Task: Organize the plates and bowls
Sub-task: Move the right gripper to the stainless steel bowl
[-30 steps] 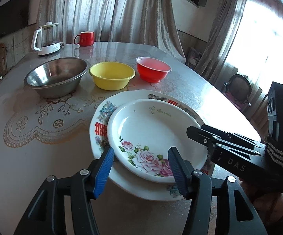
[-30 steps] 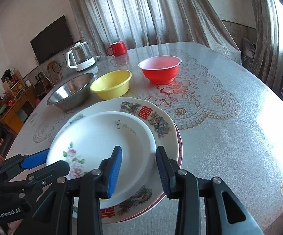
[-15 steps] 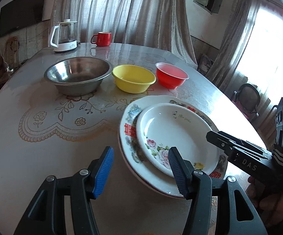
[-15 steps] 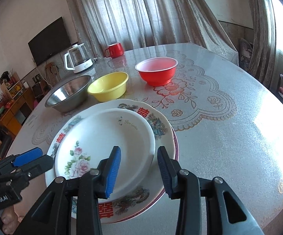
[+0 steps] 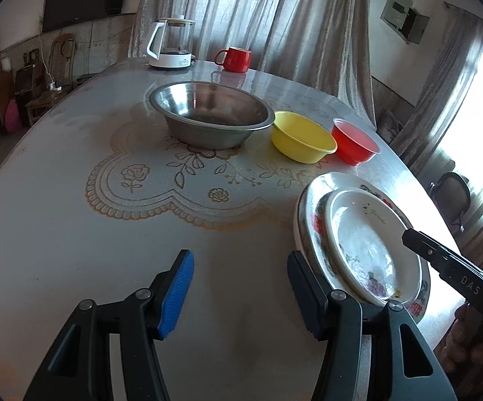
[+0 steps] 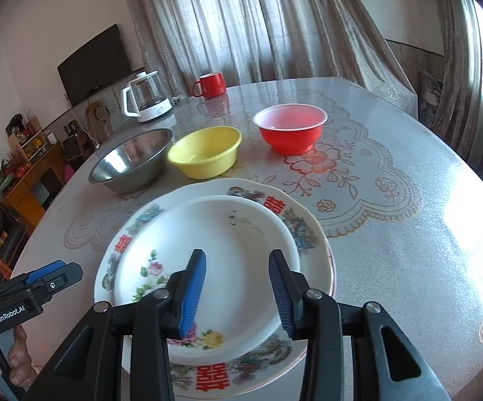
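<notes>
Right gripper (image 6: 236, 287) hung over small white plate (image 6: 208, 267), jaws apart, gripping nothing. Left gripper (image 5: 239, 287) sat over bare surface (image 5: 74, 234), jaws wide, gripping nothing. Small plate lay on big flowered plate (image 6: 294, 220) at near edge of surface. Steel bowl (image 6: 131, 160), yellow bowl (image 6: 204, 155), red bowl (image 6: 289, 130) stood in row past plates.

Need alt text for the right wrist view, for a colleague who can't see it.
Open right tool hovers over a white floral plate stacked on a larger patterned plate. Behind: steel bowl, yellow bowl, red bowl.
</notes>
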`<move>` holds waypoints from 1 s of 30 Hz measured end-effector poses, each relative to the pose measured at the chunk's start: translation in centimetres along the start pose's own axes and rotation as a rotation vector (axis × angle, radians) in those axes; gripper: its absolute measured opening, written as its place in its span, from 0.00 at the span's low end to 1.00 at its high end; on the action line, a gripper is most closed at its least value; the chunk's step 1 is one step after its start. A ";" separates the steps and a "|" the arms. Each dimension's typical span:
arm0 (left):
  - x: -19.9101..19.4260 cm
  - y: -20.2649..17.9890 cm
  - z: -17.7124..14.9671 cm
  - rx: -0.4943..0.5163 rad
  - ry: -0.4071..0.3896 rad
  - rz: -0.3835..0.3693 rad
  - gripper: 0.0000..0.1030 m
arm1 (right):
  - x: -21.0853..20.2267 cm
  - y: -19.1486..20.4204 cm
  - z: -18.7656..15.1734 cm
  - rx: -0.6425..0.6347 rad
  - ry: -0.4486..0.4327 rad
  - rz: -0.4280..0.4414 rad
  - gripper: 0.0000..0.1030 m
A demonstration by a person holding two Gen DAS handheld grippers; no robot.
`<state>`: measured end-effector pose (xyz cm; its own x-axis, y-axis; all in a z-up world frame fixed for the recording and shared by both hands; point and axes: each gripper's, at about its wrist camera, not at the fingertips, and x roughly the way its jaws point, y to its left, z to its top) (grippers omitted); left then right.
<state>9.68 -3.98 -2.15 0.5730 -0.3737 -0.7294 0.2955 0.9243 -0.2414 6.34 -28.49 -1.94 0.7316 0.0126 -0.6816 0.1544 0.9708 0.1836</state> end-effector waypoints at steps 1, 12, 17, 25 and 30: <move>0.0 0.3 0.0 -0.007 -0.001 0.006 0.57 | 0.0 0.2 0.0 -0.003 0.002 0.004 0.38; 0.4 5.4 1.7 -0.132 0.009 0.092 0.57 | 2.2 4.0 2.3 -0.061 0.066 0.153 0.38; 0.4 6.7 3.2 -0.130 -0.029 0.120 0.57 | 4.4 5.9 3.9 -0.055 0.112 0.234 0.38; 2.3 8.4 6.4 -0.166 -0.042 0.117 0.59 | 8.8 8.4 8.4 -0.081 0.136 0.265 0.38; 3.9 9.2 9.0 -0.188 -0.067 0.102 0.59 | 12.3 9.1 11.7 -0.085 0.148 0.255 0.38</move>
<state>21.54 2.34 -1.47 0.6438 -0.2764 -0.7135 0.0896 0.9533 -0.2885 24.45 -22.33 -0.36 0.6343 0.2870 -0.7179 -0.0822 0.9483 0.3065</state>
